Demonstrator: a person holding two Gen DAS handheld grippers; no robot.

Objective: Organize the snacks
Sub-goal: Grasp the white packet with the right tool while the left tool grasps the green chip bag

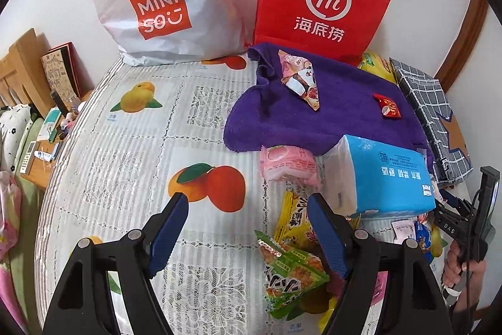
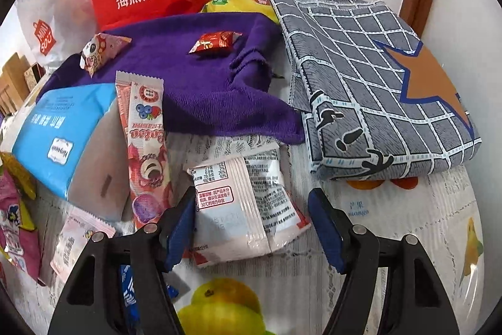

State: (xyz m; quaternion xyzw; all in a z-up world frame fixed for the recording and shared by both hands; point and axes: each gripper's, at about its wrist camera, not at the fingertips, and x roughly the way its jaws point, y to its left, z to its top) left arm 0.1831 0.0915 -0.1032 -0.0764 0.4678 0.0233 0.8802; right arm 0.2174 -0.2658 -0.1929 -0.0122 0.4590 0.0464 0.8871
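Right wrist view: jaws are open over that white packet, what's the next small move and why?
Probably ease the right gripper forward and down, then close on the white packet. Its jaws stand open and empty, the packet lies flat on the tablecloth between them, label side up and near edge free. The left gripper is open too, over the green snack bag.

a white and pink snack packet [image 2: 244, 209] is lying flat, back side up, between the open fingers of the right gripper [image 2: 251, 228]. a long pink stick snack [image 2: 146, 143] is leaning just past the gripper's left finger. a small red candy [image 2: 215, 42] is sitting far ahead.
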